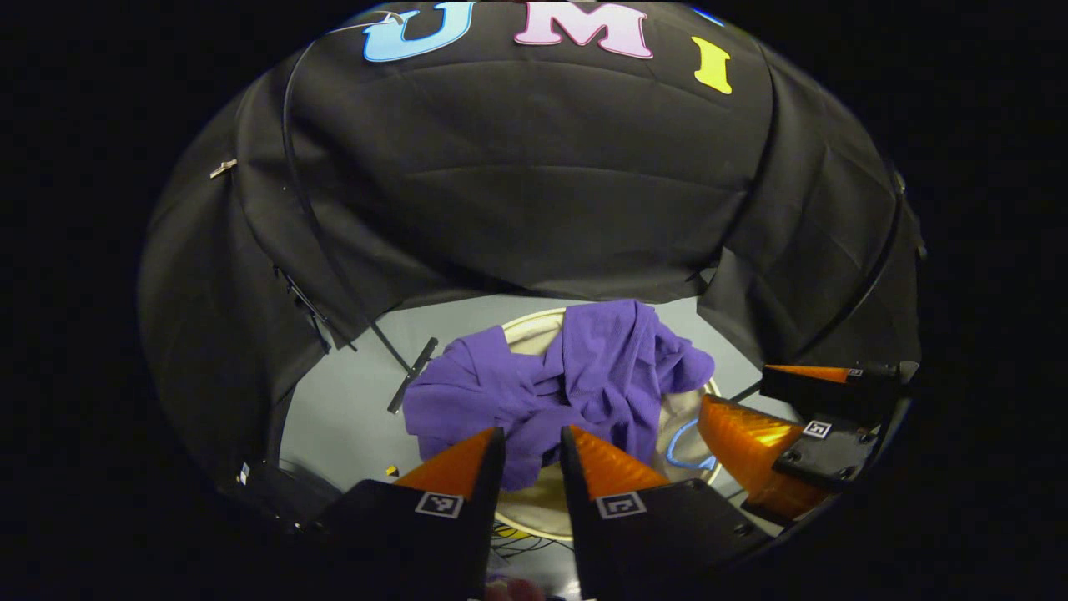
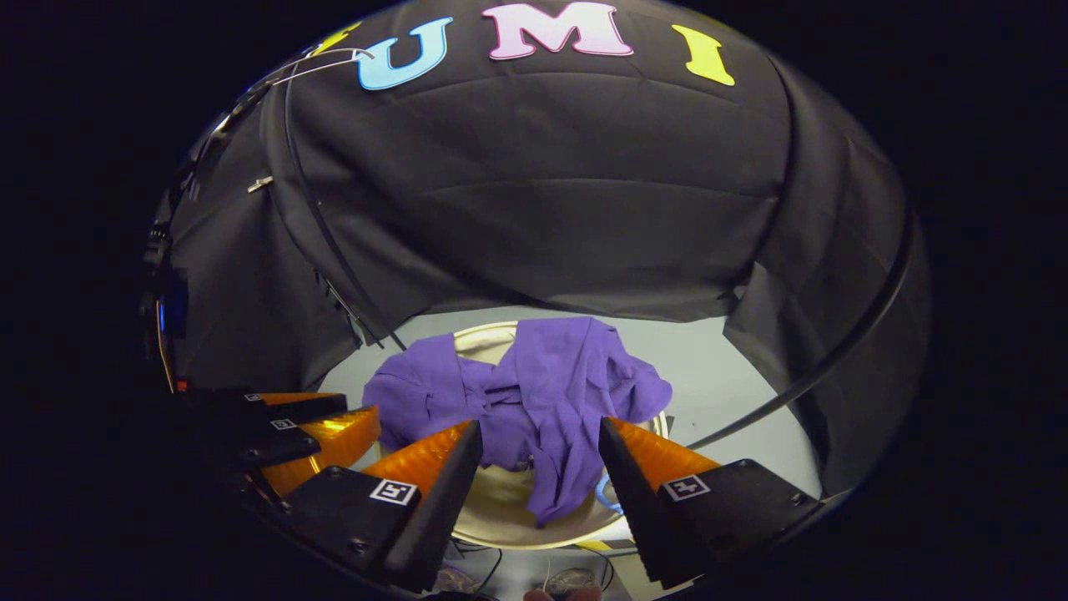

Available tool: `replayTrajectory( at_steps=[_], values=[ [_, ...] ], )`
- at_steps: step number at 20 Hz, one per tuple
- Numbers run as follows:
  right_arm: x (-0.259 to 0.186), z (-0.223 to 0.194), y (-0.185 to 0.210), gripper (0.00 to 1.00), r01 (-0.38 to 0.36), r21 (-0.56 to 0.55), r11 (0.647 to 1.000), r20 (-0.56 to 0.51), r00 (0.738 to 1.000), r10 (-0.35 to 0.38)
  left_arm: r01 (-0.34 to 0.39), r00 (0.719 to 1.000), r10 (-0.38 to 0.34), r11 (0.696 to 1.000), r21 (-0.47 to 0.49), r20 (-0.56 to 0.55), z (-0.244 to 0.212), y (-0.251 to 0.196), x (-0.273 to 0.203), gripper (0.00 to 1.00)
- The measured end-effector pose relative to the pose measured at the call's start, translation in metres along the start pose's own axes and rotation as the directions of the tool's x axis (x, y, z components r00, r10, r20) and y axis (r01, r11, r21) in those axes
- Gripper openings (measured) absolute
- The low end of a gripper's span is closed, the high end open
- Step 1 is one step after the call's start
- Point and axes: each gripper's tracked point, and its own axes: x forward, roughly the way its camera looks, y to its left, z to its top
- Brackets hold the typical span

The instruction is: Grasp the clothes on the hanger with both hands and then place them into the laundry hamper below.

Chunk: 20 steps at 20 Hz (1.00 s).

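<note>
A soft, crumpled purple shirt (image 1: 576, 384) is being draped over the round cream hamper (image 2: 501, 509). Both pointed orange tools, left tool (image 1: 531, 442) and right tool (image 2: 540, 434), are being held open, gripping nothing.

Black cloth walls (image 2: 567, 192) hang in creased folds around the booth, lit from above. Below them lies a pale grey floor (image 1: 342, 417), with a thin dark cable (image 2: 801, 376), perhaps a cord, running down the right side.

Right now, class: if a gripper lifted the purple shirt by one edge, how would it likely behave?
The purple shirt lies crumpled and folded over the hamper rim, so it is probably floppy and would sag and stretch out below one pinch. It looks like thin fabric, likely light for its size. One flap hangs over the rim, so it might drag or snag there.
</note>
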Motion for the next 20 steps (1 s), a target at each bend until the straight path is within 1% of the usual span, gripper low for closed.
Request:
replayTrajectory(
  at_steps=[1,2,3,4,5,6,10,11,14,15,20],
  values=[
    [-0.001,-0.001,-0.003,0.89,0.010,0.003,1.000,-0.001,1.000,-0.010,-0.008,1.000,0.008,1.000,0.011,-0.008,-0.005,0.003,0.001,0.73],
    [-0.001,-0.003,-0.007,0.88,0.020,0.006,1.000,-0.001,1.000,-0.020,-0.015,1.000,0.015,1.000,0.017,-0.011,0.001,0.003,0.004,0.85],
    [-0.002,-0.003,-0.009,0.89,0.026,0.006,1.000,-0.002,1.000,-0.026,-0.029,0.999,0.029,0.999,0.025,-0.013,-0.007,0.009,0.001,0.96],
    [-0.004,-0.004,-0.011,0.90,0.033,0.006,0.999,-0.002,0.999,-0.033,-0.028,0.999,0.028,0.999,0.021,-0.015,-0.007,0.009,0.001,0.93],
    [-0.005,-0.003,-0.012,0.84,0.036,0.005,0.999,-0.001,0.999,-0.036,-0.021,1.000,0.021,1.000,0.009,-0.022,-0.008,0.008,0.001,0.96],
    [-0.007,-0.002,-0.012,0.92,0.042,0.004,0.999,0.004,0.999,-0.042,-0.019,0.999,0.019,1.000,-0.003,-0.026,-0.009,0.008,0.000,0.96],
    [-0.014,0.000,-0.011,0.93,0.048,0.002,0.999,0.013,0.999,-0.048,0.010,1.000,-0.011,0.998,-0.055,-0.020,-0.009,0.010,-0.010,0.96],
    [-0.015,0.000,-0.011,0.96,0.050,0.000,0.999,0.011,0.999,-0.050,0.015,1.000,-0.017,0.998,-0.063,-0.019,-0.008,0.009,-0.011,0.96],
    [-0.028,0.003,-0.010,0.96,0.062,-0.009,0.998,0.014,0.998,-0.062,0.037,0.999,-0.038,0.996,-0.081,-0.016,-0.006,0.009,-0.021,0.96],
    [-0.035,0.009,-0.009,0.97,0.067,-0.015,0.998,0.027,0.997,-0.067,0.043,0.999,-0.044,0.996,-0.082,-0.006,-0.001,0.009,-0.028,0.98],
    [-0.079,0.054,-0.006,0.97,0.093,-0.013,0.996,0.112,0.989,-0.091,0.057,0.997,-0.053,0.996,-0.072,0.056,0.027,0.014,-0.072,0.98]
  ],
)
